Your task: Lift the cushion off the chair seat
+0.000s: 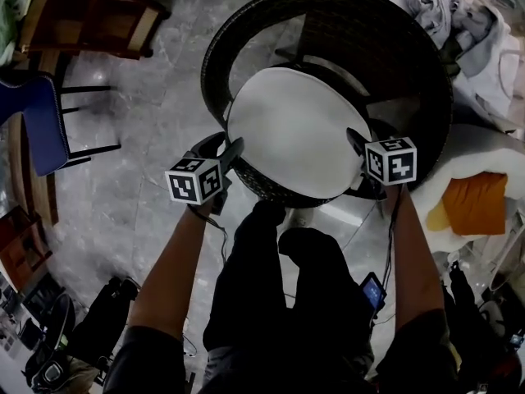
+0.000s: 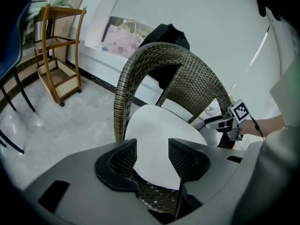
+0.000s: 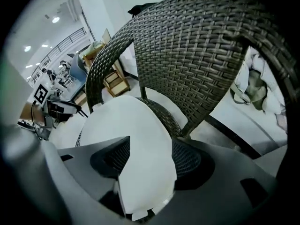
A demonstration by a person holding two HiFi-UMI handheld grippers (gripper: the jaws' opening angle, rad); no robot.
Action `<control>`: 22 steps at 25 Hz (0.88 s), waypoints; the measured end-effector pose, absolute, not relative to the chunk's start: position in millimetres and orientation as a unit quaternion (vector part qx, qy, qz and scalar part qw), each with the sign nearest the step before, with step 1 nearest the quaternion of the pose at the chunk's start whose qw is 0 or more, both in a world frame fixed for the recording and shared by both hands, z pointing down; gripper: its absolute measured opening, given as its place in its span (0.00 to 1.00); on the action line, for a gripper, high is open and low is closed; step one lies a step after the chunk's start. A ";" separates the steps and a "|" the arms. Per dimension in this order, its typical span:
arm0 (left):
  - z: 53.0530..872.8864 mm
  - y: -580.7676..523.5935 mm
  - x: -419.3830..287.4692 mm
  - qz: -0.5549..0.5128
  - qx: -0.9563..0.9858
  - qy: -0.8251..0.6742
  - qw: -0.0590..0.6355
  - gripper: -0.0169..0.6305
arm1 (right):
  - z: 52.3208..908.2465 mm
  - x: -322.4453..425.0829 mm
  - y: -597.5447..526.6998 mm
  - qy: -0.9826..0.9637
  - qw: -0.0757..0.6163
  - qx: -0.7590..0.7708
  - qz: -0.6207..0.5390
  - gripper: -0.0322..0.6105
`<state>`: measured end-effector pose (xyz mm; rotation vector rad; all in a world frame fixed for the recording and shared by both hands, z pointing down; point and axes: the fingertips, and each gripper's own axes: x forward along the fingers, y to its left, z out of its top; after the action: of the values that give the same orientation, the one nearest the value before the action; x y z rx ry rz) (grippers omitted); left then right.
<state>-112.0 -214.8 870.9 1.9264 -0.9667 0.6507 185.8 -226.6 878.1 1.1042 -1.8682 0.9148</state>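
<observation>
The left gripper (image 2: 152,156) has its jaws spread wide, and the near rim of the cushion (image 2: 159,135) lies in the gap between them. The left pad stands clear of the fabric, and nothing is pinched. In the head view this gripper (image 1: 223,148) sits at the front left edge of the chair seat, with its marker cube just outside the woven rim.

The right gripper (image 3: 150,158) is likewise spread, with the cushion (image 3: 126,125) reaching in between its jaws and its edge lying loosely across the opening. In the head view it (image 1: 361,150) is at the front right edge of the seat, opposite the left one. Each gripper shows in the other's view across the cushion.

The cushion (image 1: 299,130) is round, flat and white. It lies on the seat of the chair (image 1: 328,6) and covers most of it, with a strip of weave showing along the front edge. The chair is dark wicker with a curved back (image 3: 197,46) that wraps around the far side.

The person's dark-clad legs (image 1: 279,294) are just in front of the seat. The floor (image 1: 139,138) is grey and marbled. A blue chair (image 1: 41,121) and a wooden shelf unit (image 2: 58,55) stand well off to the left, and an orange pillow (image 1: 476,203) lies to the right.
</observation>
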 end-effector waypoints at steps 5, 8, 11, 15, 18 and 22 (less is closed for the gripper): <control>890.8 -216.6 -113.9 0.268 0.763 -0.391 0.439 0.35 | 900.2 188.6 -228.1 -0.725 0.402 0.424 0.365 0.42; 901.2 -218.2 -116.2 0.270 0.756 -0.395 0.447 0.35 | 909.5 190.4 -228.5 -0.721 0.407 0.419 0.372 0.43; 909.6 -219.3 -117.9 0.273 0.750 -0.397 0.453 0.35 | 915.7 192.6 -229.8 -0.718 0.408 0.418 0.379 0.43; 918.3 -219.9 -118.8 0.276 0.742 -0.397 0.464 0.35 | 923.4 190.5 -232.4 -0.716 0.420 0.411 0.377 0.43; 924.5 -219.1 -116.7 0.278 0.736 -0.396 0.474 0.35 | 933.5 192.6 -231.6 -0.707 0.430 0.407 0.386 0.43; 930.8 -218.3 -118.6 0.281 0.728 -0.402 0.479 0.35 | 944.7 196.3 -228.2 -0.693 0.457 0.403 0.386 0.43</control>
<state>-118.6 -218.3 930.8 1.7767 -0.9812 0.6869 196.3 -228.2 944.7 0.9939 -1.7078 0.9511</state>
